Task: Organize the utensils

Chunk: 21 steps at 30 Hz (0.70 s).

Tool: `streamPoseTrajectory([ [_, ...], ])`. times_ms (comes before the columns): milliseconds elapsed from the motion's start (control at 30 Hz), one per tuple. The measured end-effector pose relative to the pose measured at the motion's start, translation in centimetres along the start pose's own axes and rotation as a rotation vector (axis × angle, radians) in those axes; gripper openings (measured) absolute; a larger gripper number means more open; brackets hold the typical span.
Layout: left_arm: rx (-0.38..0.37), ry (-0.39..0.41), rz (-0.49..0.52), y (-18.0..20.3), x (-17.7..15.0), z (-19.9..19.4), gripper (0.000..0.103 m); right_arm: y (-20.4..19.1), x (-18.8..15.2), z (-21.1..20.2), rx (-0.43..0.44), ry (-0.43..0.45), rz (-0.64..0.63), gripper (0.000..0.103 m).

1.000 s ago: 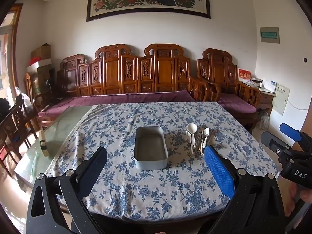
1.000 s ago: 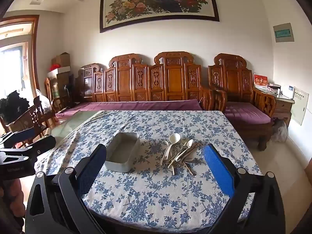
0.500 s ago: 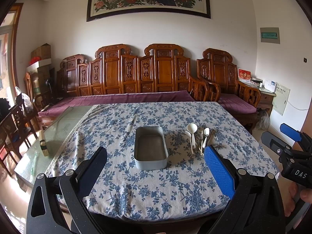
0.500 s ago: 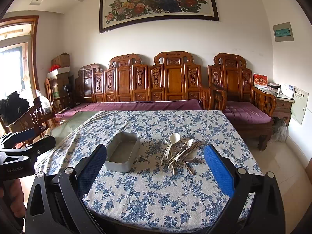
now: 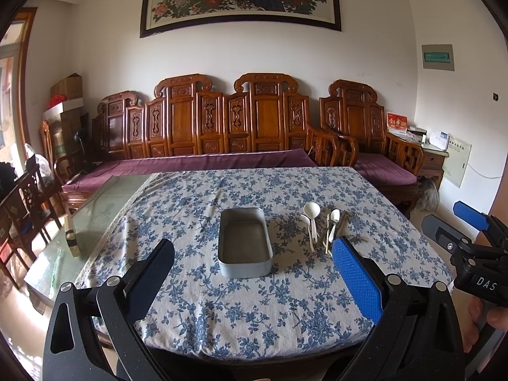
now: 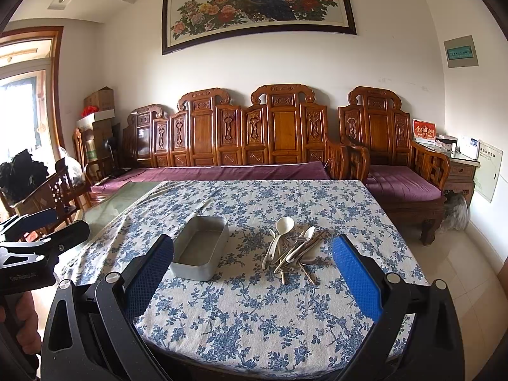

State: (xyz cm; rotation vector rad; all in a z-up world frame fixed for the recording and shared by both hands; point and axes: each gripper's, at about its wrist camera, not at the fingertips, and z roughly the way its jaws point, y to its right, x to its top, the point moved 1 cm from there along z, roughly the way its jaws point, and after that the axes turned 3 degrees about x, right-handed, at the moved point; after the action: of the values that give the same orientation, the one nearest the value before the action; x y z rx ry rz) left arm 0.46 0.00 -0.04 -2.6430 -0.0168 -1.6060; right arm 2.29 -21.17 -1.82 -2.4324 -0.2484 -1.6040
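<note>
A sitting room with a carved wooden bench (image 6: 254, 136) along the white wall holds a table under a blue-flowered white tablecloth (image 6: 254, 311). Going from left to right across it: first the empty grey rectangular metal tin (image 5: 244, 244), its long axis running away from the person; then, just beside it but apart, the loose heap of white plastic spoons and metal cutlery (image 6: 293, 247), handles mostly pointing back toward the near edge.

Both tools hang short of the table's near edge, holding nothing. The left gripper (image 5: 254, 285) has its fingers spread wide and faces the tin almost squarely. The right gripper (image 6: 254, 282) is equally wide apart, and the heap sits ahead of it, slightly right of centre between its blue pads (image 6: 355, 282).

Nothing has gone into the tin yet, so the task looks barely begun. The right gripper seems the nearer one to the heap, which lies forward and well apart from it. Since the handles run roughly along its line of reach, closing across a single handle should suit, though the pieces overlap and one may drag its neighbours.
</note>
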Motion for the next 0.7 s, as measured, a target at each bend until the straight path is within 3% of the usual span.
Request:
streamPoseTrajectory([
  [700,-0.001,0.006,0.008,0.5,0.41,-0.48,0.096,-0.03,0.33,-0.11,0.001,0.001,0.003,0.101],
])
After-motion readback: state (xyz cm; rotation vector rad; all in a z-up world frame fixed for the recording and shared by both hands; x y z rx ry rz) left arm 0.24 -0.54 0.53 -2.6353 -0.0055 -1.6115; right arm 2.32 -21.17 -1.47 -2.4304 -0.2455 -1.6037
